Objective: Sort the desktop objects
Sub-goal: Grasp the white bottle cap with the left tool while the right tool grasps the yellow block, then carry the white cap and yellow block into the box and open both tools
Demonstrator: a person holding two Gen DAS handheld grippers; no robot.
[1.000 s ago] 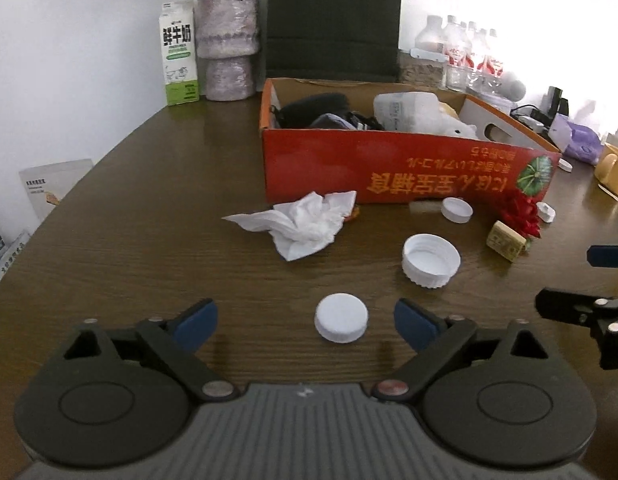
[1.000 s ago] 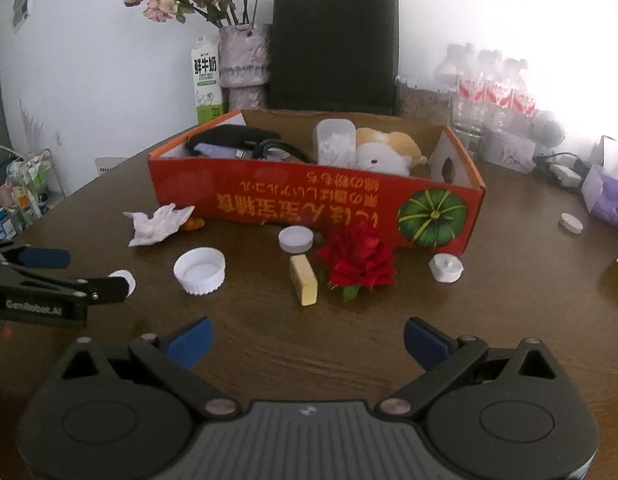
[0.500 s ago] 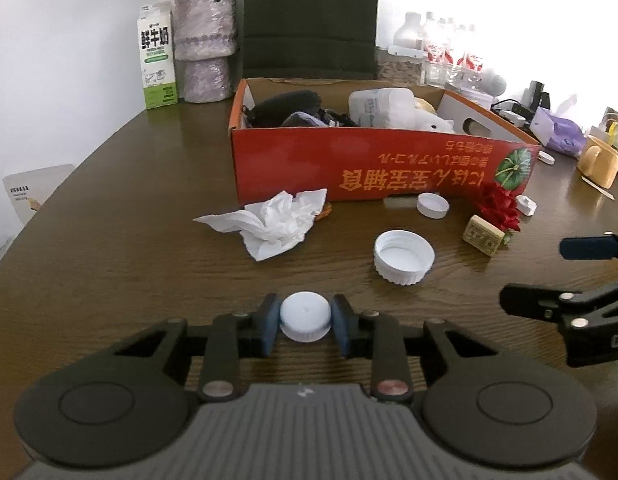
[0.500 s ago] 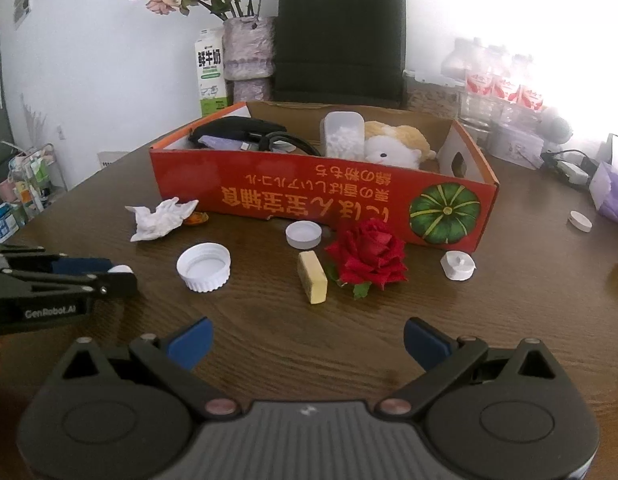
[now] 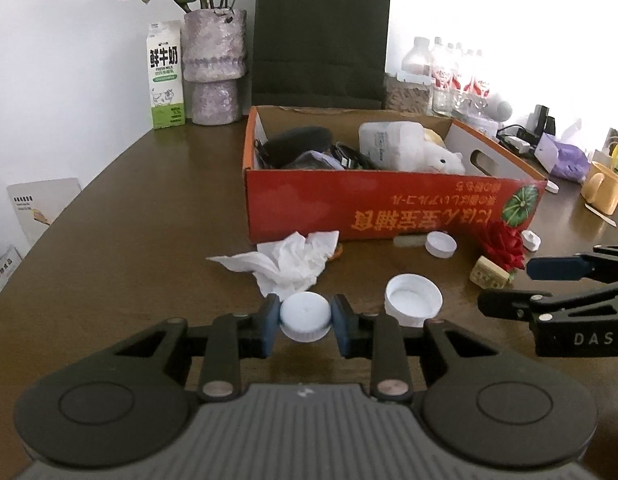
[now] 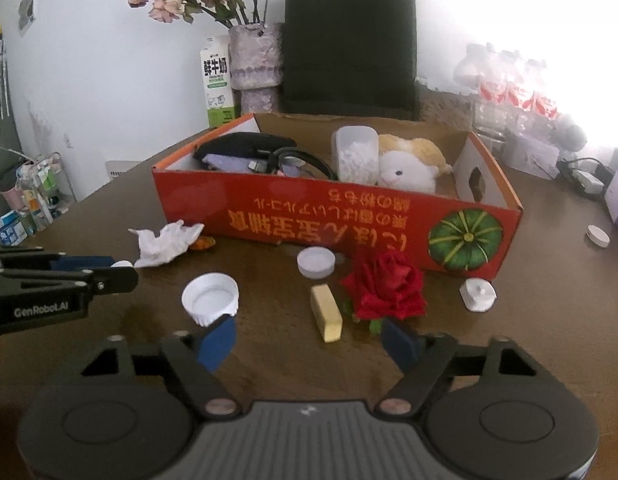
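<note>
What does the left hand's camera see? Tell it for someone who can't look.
The left tongs pinch a small white cap above a brown table. Behind lie crumpled tissue, an upturned lid and a red box of things.

A cardboard box sits in the middle of the table. In it are a plush toy and a plastic jar, side by side. Behind the box stand a paper bag, a vase and a milk carton. In front of the box lie a crumpled tissue, a big bottle cap, an eraser and a rose. The eraser lies between the cap and the rose.
</note>
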